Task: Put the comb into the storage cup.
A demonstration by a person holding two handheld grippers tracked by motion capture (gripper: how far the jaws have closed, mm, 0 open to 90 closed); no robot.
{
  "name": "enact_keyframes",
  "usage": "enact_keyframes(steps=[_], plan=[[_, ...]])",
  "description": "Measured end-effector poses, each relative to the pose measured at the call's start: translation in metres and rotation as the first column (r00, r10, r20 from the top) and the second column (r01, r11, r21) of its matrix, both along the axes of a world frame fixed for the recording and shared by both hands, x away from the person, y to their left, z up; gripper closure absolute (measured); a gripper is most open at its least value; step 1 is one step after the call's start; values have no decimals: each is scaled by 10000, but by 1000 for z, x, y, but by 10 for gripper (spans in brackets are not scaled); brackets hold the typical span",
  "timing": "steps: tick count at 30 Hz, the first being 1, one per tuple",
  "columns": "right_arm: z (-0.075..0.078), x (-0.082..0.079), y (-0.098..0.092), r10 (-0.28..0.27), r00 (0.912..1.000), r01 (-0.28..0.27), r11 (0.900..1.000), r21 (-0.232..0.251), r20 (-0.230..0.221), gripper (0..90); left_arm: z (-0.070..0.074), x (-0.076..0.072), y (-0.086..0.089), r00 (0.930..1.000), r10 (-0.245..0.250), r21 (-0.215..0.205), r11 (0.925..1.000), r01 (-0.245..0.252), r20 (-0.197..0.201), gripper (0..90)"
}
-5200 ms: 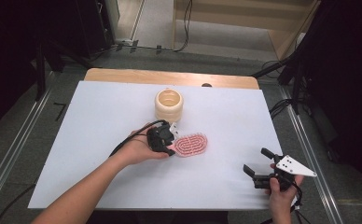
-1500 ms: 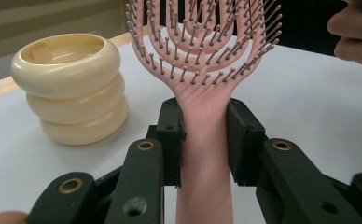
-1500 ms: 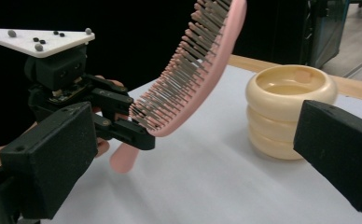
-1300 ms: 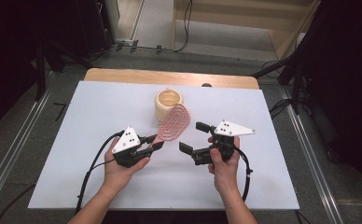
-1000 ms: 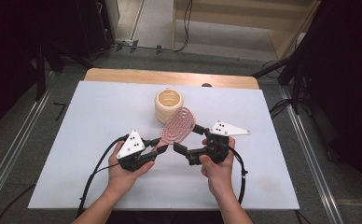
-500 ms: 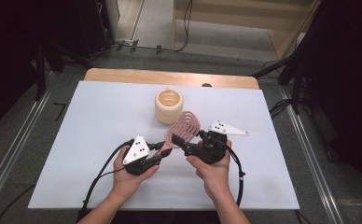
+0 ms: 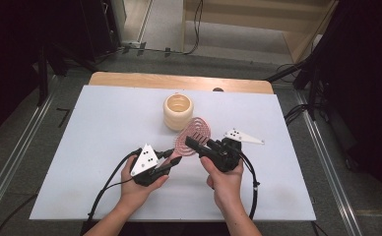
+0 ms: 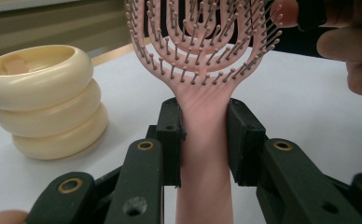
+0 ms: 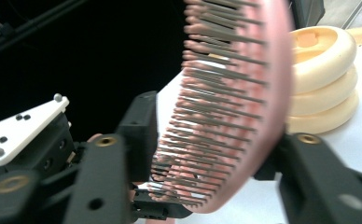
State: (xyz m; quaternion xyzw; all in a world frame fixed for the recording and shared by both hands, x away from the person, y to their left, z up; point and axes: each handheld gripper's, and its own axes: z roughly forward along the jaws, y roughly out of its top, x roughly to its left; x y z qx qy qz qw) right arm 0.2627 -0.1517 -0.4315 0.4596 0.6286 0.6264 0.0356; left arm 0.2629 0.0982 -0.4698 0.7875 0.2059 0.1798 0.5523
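From my seat I see the pink hairbrush [image 7: 195,134] lifted off the white table [image 7: 105,123], held near the middle of the board between both tools. My left gripper [image 8: 202,140] has its two black jaws pressed against the brush's handle, one on each side, so it is clamped on the handle just below where the head widens; in the left gripper view the bristles face the camera and the head rises out of the top of the picture. In the high view the left hand [image 7: 139,187] holds that gripper low and the brush slants up and away toward the right gripper [image 7: 199,146]. In the right gripper view the brush head [image 9: 235,107] stands edge-on between that gripper's jaws, bristles pointing toward the left jaw, with the jaws spread on either side of it (I cannot tell whether either pad actually touches the head, since the near edge is blurred). The right hand [image 7: 226,179] grips its tool from below, its cable looping down to the table's near edge. The cream holder [image 7: 178,111], shaped like three stacked rings with an open top, stands upright on the table just beyond the brush head, apart from it.
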Motion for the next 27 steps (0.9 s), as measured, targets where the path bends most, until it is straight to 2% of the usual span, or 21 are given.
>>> enact_keyframes(steps=[1, 3, 5, 6, 7, 12, 16, 18, 20, 24, 27], plan=[[0, 0, 0, 0, 10000, 0, 10000, 0, 0, 589, -1, 0, 0, 10000, -28, -45, 10000, 28, 3, 700], [-2, 1, -4, 301, 9995, -295, 9983, 505, -100, 616, -2, 0, -1, 10000, -88, -42, 10000, 89, 22, 698], [-2, 1, -4, 355, 9993, -349, 9977, 576, -93, 618, -3, 2, -1, 9994, -237, -181, 9996, 232, -254, 696], [-2, -1, -4, 354, 9993, -359, 9986, 391, 145, 621, -3, 3, -1, 9991, -227, -247, 9995, 218, -362, 644], [-2, -1, -4, 354, 9993, -359, 9986, 391, 145, 621, -3, 4, -1, 9989, -160, -375, 9992, 144, -446, 644], [1, -4, -4, 314, 9981, -318, 9995, 72, 522, 623, -2, 8, 5, 9951, 51, -629, 9980, -114, -990, 311], [2, -6, -6, 265, 9968, -257, 9996, -119, 757, 624, -1, 8, 14, 9935, 79, -885, 9959, -180, -1132, 167], [3, -6, -7, 328, 9953, -317, 9994, -136, 912, 625, -1, 7, 19, 9935, 245, -946, 9949, -352, -1114, 109], [4, -7, -8, 397, 9935, -386, 9992, -127, 1064, 625, 0, 7, 25, 9935, 330, -942, 9946, -434, -1092, 0], [6, -9, -9, 434, 9918, -405, 9988, -270, 1199, 625, 1, 7, 38, 9936, 434, -1240, 9907, -564, -1047, 0], [6, -8, -10, 410, 9913, -383, 9990, -234, 1251, 625, 1, 7, 46, 9931, 600, -1156, 9907, -716, -1010, 0]])
